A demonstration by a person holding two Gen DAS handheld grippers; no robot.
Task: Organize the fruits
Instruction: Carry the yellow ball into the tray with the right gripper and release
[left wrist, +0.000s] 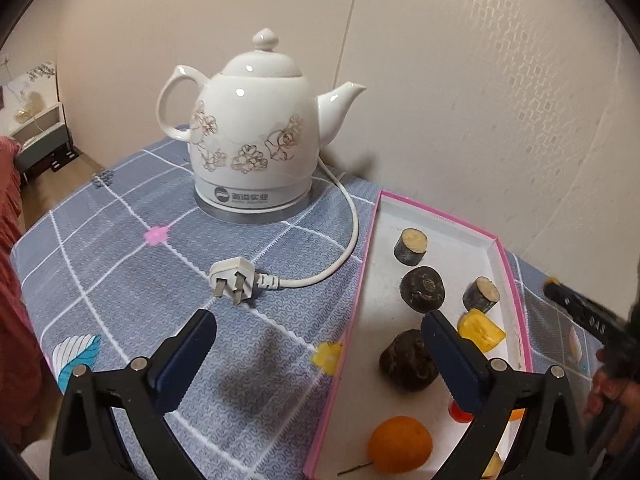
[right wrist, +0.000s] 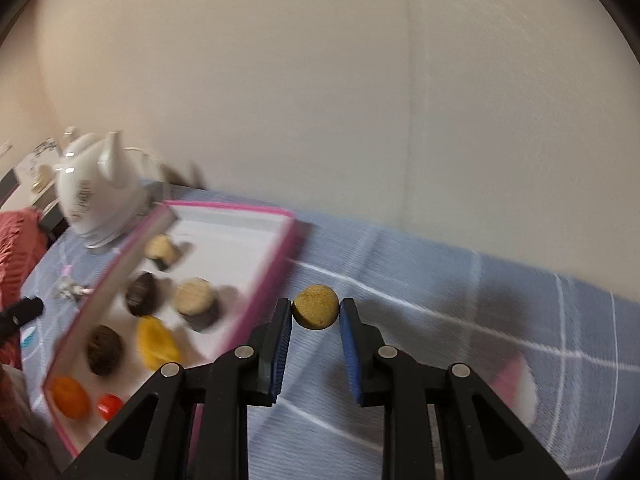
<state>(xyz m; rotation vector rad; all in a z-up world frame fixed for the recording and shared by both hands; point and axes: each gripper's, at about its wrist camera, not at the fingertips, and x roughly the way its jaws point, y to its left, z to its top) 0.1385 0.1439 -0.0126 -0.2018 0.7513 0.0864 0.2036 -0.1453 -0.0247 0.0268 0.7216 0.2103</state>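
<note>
While the left gripper hangs spread over the tray, the right gripper brackets a ball, barely apart.

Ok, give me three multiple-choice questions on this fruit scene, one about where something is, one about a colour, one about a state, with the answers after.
1. Where is the round yellow-brown fruit?
A. in the tray
B. between the right gripper fingers, outside the tray
C. beside the kettle

2. What colour is the tray rim?
A. pink
B. green
C. black

3. How is the kettle's plug?
A. in a wall socket
B. hanging off the table
C. lying loose on the tablecloth

Answers: B, the right wrist view shows the fruit at the fingertips, over the cloth. A, the rim is pink in both views. C, the plug lies prongs-out in front of the white kettle.
</note>
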